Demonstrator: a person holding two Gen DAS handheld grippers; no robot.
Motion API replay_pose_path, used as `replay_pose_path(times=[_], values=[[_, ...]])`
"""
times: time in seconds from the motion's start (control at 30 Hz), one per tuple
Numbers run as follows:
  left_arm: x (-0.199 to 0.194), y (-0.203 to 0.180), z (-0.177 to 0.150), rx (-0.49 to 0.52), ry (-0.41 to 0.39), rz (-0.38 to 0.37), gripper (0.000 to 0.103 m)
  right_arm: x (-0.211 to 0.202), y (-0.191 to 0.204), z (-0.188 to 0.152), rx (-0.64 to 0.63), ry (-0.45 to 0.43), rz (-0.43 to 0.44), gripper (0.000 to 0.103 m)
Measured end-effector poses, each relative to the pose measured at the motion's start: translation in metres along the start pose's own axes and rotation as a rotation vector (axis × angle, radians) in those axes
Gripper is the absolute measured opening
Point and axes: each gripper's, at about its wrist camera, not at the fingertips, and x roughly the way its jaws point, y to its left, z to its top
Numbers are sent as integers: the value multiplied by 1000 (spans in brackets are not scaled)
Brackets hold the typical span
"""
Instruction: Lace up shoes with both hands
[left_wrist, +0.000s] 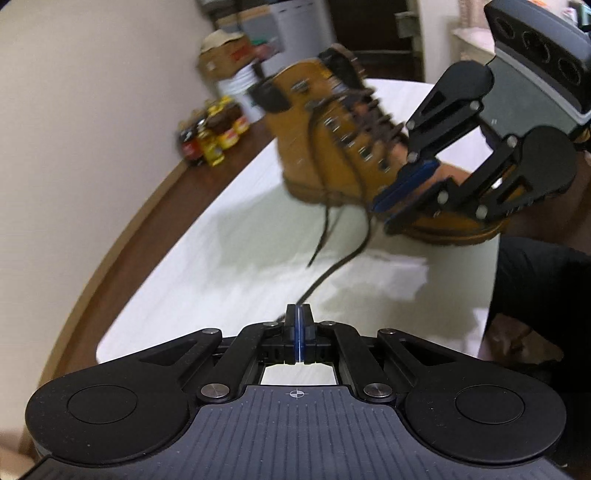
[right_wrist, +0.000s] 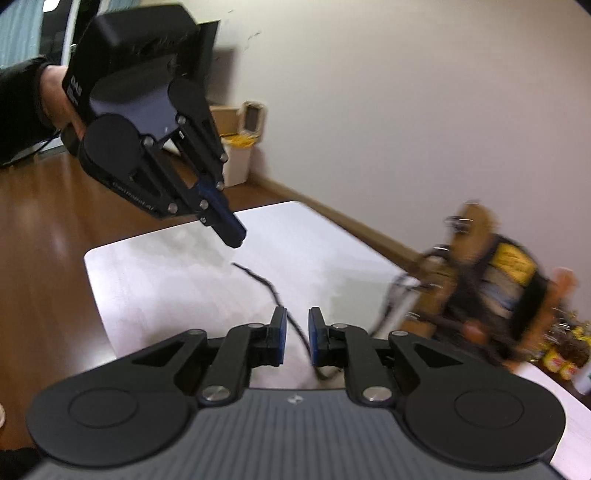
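Boot (left_wrist: 332, 136) sits on white table (left_wrist: 184, 258), L gripper (left_wrist: 298, 314) pressed together w/ nothing visibly pinched, R gripper (right_wrist: 297, 325) spread around loose lace (right_wrist: 273, 291).

A home room: wooden floor (right_wrist: 44, 206), jars (left_wrist: 218, 129) along the wall, cardboard boxes (left_wrist: 225, 53).

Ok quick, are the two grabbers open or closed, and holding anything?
Left gripper: closed, holding nothing that I can see.
Right gripper: open, shoelace running between its fingers, not pinched.
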Motion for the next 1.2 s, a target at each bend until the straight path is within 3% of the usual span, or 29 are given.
replay_pose_path(times=[0.2,0.4,0.73,0.87,0.93,1.0,1.2], values=[[-3,10,-21,-77,26,47,5,50,-1,26,-28,69,91,14],[-3,4,-42,-113,7,45,5,108,-6,49,-95,211,161,14],[7,2,-60,-164,-35,-13,5,154,-6,55,-126,349,200,14],[9,2,-65,-183,-47,-21,5,158,-4,59,-123,357,208,13],[10,1,-66,-198,-55,-21,5,157,-3,59,-109,363,220,3],[10,0,-66,-222,-71,-16,5,153,-2,58,-99,360,227,3],[-3,-11,-49,-247,-168,5,8,88,-20,52,101,146,189,3]])
